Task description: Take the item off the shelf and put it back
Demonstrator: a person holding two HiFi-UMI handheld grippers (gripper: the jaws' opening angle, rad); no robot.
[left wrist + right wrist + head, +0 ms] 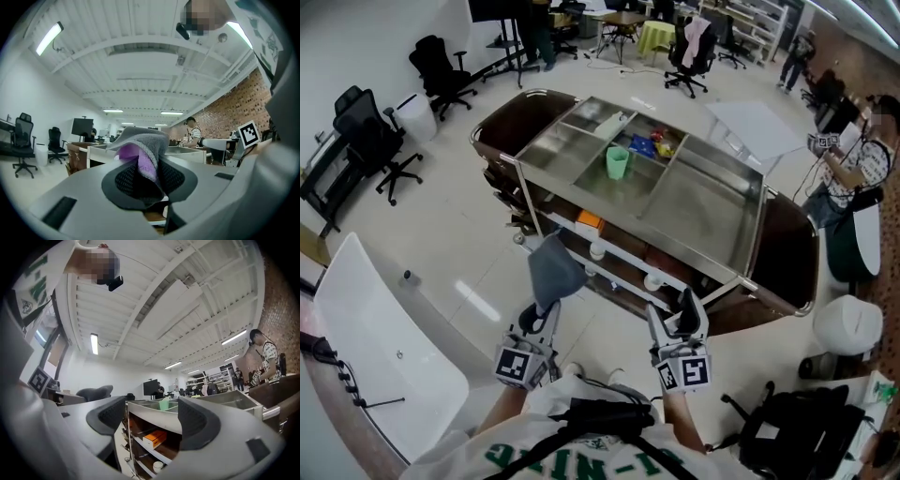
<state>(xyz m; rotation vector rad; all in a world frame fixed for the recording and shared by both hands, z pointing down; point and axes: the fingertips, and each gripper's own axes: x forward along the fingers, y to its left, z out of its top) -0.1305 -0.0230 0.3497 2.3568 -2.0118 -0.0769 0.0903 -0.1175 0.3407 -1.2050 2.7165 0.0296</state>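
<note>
A grey cloth [555, 267] with a purple inner side [140, 140] is bunched between the jaws of my left gripper [547, 309], which is shut on it and held up in front of the steel shelf cart [712, 216]. In the left gripper view the cloth stands up above the pads of that gripper [143, 180]. To its right, my right gripper [686, 305] is open with nothing between its fingers. In the right gripper view the same gripper [154, 420] faces the cart's end [154, 416], apart from it.
The cart's top tray holds a green cup [618, 161] and small colourful items. An orange box [154, 439] and white cups [597, 249] sit on its lower shelves. A white table [375, 347] is at left, a black bag [797, 431] at lower right, and a person [853, 169] at right.
</note>
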